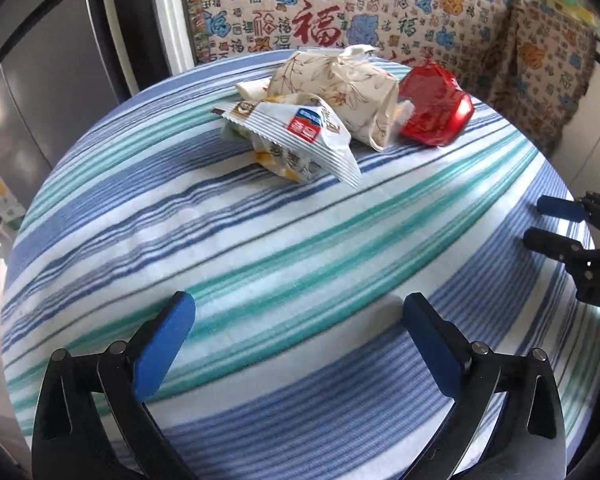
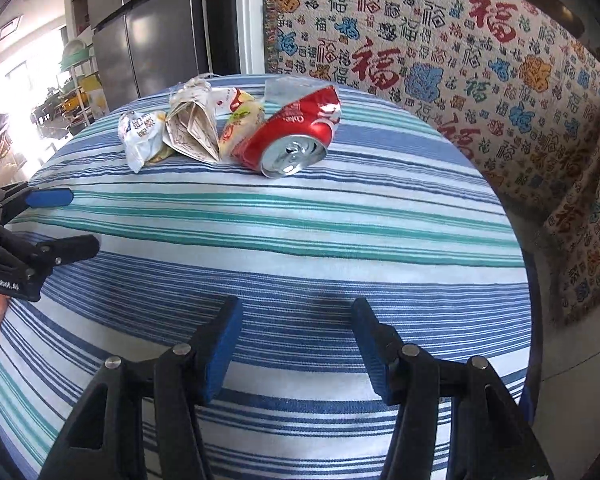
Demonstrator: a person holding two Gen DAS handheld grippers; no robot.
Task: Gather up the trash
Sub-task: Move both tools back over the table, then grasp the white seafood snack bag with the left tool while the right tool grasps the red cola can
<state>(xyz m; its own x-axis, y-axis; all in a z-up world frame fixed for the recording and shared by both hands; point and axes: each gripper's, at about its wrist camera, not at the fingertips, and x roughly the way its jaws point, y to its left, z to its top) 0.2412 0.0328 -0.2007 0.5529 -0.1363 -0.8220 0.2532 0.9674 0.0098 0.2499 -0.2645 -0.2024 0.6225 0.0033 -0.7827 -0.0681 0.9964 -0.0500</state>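
Both grippers hovering w/ jaws spread, empty: left gripper (image 1: 296, 340), right gripper (image 2: 296, 344). Crushed cola can (image 2: 292, 136) lying upper centre, mouth facing right gripper, prob. nearer.

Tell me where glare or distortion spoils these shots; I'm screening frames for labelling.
Left wrist view: fisheye bends the striped tablecloth into a dome; a highlight shines on the crushed red can; slight blur overall. Right wrist view: blown-out daylight at the left edge beside the left tool; the can's silver top glints.
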